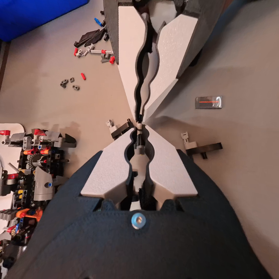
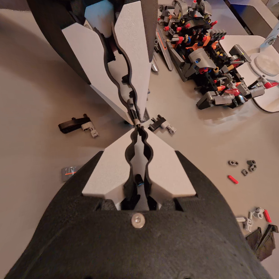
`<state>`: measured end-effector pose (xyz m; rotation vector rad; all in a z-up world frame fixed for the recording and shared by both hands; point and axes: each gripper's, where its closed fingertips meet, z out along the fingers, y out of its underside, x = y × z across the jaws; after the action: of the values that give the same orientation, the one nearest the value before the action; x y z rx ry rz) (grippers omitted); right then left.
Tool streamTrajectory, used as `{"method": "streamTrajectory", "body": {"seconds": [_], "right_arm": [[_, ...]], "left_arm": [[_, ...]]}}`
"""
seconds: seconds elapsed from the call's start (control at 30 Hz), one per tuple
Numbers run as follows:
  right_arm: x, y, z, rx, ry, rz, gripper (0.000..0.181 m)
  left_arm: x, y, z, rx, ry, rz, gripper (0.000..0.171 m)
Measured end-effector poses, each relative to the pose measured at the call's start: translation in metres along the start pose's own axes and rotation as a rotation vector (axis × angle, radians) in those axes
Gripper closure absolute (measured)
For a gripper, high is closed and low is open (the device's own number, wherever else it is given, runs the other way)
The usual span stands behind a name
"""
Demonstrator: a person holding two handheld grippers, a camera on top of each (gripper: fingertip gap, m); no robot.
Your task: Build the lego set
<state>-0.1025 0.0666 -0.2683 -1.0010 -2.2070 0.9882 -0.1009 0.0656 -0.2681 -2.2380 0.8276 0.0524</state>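
Note:
My left gripper (image 1: 139, 129) is shut on a short black axle piece (image 1: 139, 138) with a white bush and a grey end. My right gripper (image 1: 140, 119) comes in from the top of this view, tip to tip with the left, and is shut on the piece's black far end. In the right wrist view my right gripper (image 2: 139, 129) is at the bottom. The left gripper (image 2: 135, 120) comes in from above with the axle piece (image 2: 132, 111) between its fingers. The partly built lego car (image 1: 34, 166) (image 2: 218, 60) stands to the side.
Two black-and-white sub-assemblies (image 1: 120, 128) (image 1: 200, 146) lie either side of the fingertips on the beige table (image 1: 226, 181). Loose parts include a grey tile with an orange line (image 1: 208, 102), small grey connectors (image 1: 69, 83), a red pin (image 1: 83, 76), a black panel (image 1: 92, 37) and a grey-and-red axle group (image 1: 96, 52). A blue bin (image 1: 37, 15) is far left. Left and right tips are no more than a few centimetres apart. Both grippers' tips are roughly 20 cm from the partly built lego car (image 2: 218, 60). The left camera catches it too, in the left wrist view (image 1: 27, 182).

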Motion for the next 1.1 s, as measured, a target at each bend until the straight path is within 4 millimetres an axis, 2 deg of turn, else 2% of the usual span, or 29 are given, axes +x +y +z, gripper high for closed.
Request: {"method": "streamTrajectory", "body": {"seconds": [0.17, 0.47, 0.7, 1.1], "right_arm": [[-0.003, 0.003, 0.001, 0.010, -0.060, 0.068, 0.179], [-0.002, 0.005, 0.002, -0.027, -0.026, 0.043, 0.180], [0.001, 0.001, -0.001, 0.022, -0.032, 0.103, 0.181], [0.003, -0.006, -0.001, 0.005, 0.079, 0.008, 0.181]], "left_arm": [[0.002, 0.002, 0.002, -0.021, 0.008, 0.001, 0.167], [0.003, 0.003, 0.003, -0.055, -0.003, 0.038, 0.167], [0.001, -0.001, 0.002, -0.003, -0.030, -0.002, 0.167], [-0.002, -0.004, -0.005, 0.038, -0.070, -0.030, 0.167]]}}
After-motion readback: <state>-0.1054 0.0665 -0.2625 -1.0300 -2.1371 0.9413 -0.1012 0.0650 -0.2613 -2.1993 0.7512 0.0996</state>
